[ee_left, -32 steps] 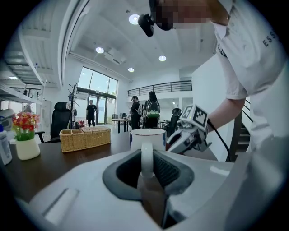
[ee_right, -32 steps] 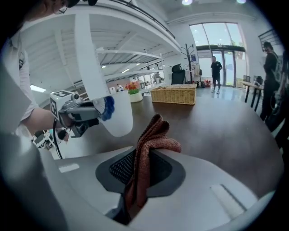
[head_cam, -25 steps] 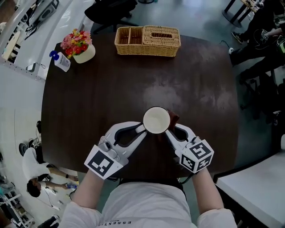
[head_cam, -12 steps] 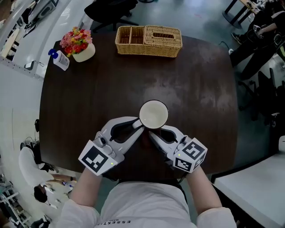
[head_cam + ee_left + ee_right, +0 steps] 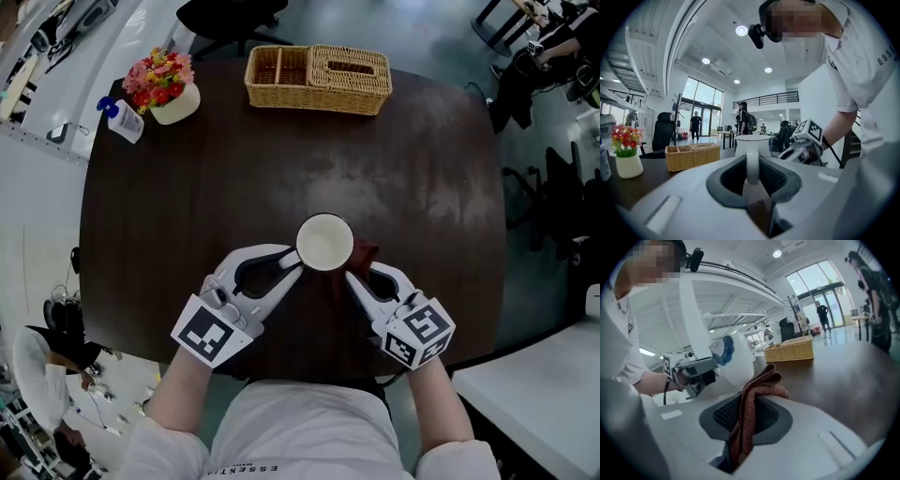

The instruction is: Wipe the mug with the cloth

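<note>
The mug (image 5: pixel 325 242) stands upright, mouth up, between the tips of the two tongs, directly ahead of the left tongs (image 5: pixel 289 267) and just beyond and to the left of the right tongs (image 5: pixel 352 278). In the left gripper view the left tongs (image 5: pixel 752 174) are clenched on the mug's handle (image 5: pixel 752 164), with the white body (image 5: pixel 751 142) rising just past them. The right tongs (image 5: pixel 743 423) are clenched on the cloth (image 5: pixel 752 399), a rust-red fold that bunches up above their tips; the mug (image 5: pixel 736 359), which bears a blue mark, lies just beyond it to the left. In the head view the cloth (image 5: pixel 361 255) sits against the mug's right side. Half a second ago the right tongs lay under the mug's near edge and the cloth was barely visible; they have since swung out to the mug's right. The left tongs keep the same hold. Far ahead of both tongs, at the far edge of the dark desk (image 5: pixel 187 206), stands a wicker basket (image 5: pixel 319 79); a flower pot (image 5: pixel 164 89) and a spray bottle (image 5: pixel 124 120) stand far ahead on the left.
</note>
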